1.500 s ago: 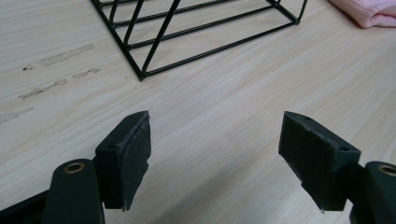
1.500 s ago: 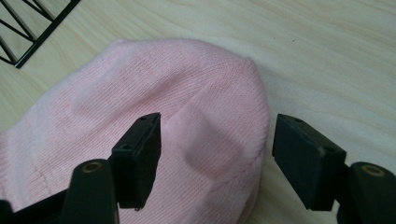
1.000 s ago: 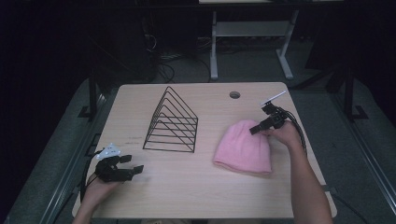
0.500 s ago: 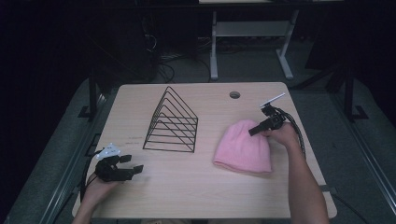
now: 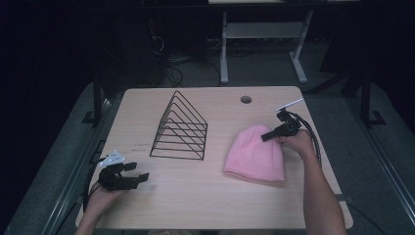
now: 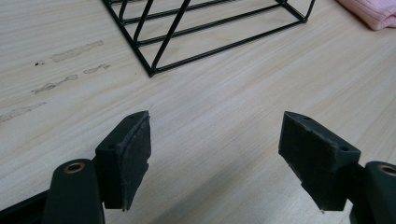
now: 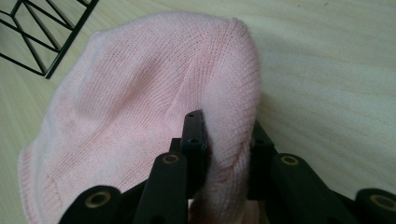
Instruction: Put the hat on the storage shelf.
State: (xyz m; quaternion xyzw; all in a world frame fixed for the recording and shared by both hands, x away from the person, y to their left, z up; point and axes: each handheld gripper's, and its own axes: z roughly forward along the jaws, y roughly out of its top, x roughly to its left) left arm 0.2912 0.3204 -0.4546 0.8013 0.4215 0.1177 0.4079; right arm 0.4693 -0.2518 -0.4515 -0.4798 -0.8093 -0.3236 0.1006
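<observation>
The worktop (image 5: 195, 196) carries a black wire rack (image 5: 181, 127) and, to its right, a pink knit beanie (image 5: 254, 154) lying flat. My right gripper (image 7: 223, 140) has just closed its fingers, pinching a fold at the crown. The beanie looks soft, light and limp, so it will likely droop. My left gripper (image 6: 215, 154) rests with fingers spread, empty.

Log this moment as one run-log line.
right claw: just closed, pinching pink beanie edge | left claw: open, empty, over table | wire rack: untouched
</observation>
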